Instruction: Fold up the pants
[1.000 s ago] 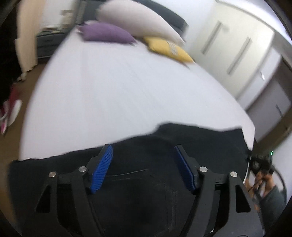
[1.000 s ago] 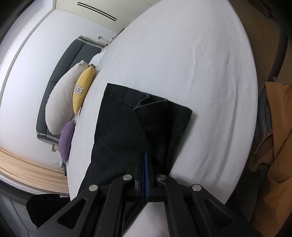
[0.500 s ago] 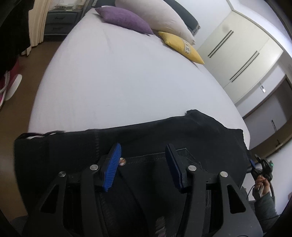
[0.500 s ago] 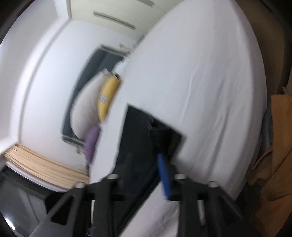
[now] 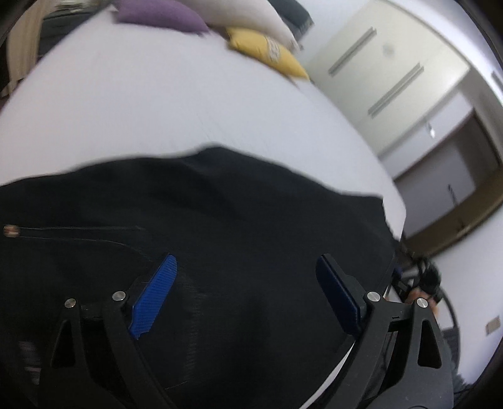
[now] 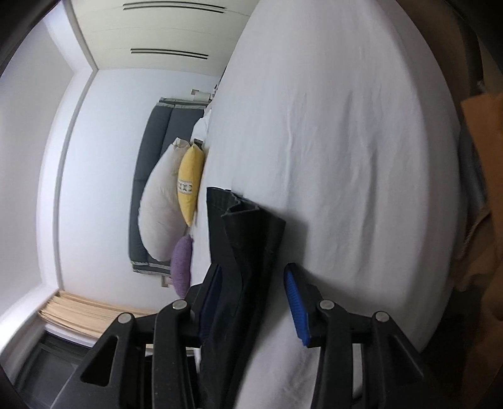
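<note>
Black pants point(image 5: 220, 220) lie spread across the near end of the white bed point(image 5: 157, 103). My left gripper point(image 5: 246, 280) hovers over them with its jaws opening wide; the cloth lies beneath the blue pads point(image 5: 155, 295) and nothing is pinched. In the right wrist view the same pants point(image 6: 248, 232) show as a folded dark strip with a raised hem edge. My right gripper point(image 6: 251, 270) stands open astride that strip. The cloth runs close along the left pad, while the right pad point(image 6: 295, 308) is clear of it over the sheet.
Purple point(image 5: 160, 15), yellow point(image 5: 267, 53) and white pillows lie at the head of the bed against a grey headboard point(image 6: 157, 151). A pale wardrobe point(image 5: 377, 69) stands beyond. An orange-brown cloth point(image 6: 481, 195) hangs past the bed's edge. A hand point(image 5: 418, 295) shows at the bed's corner.
My right gripper has opened from shut on the pants' fold and rolled. My left gripper has narrowed, then spread wide, and has shifted across the pants.
</note>
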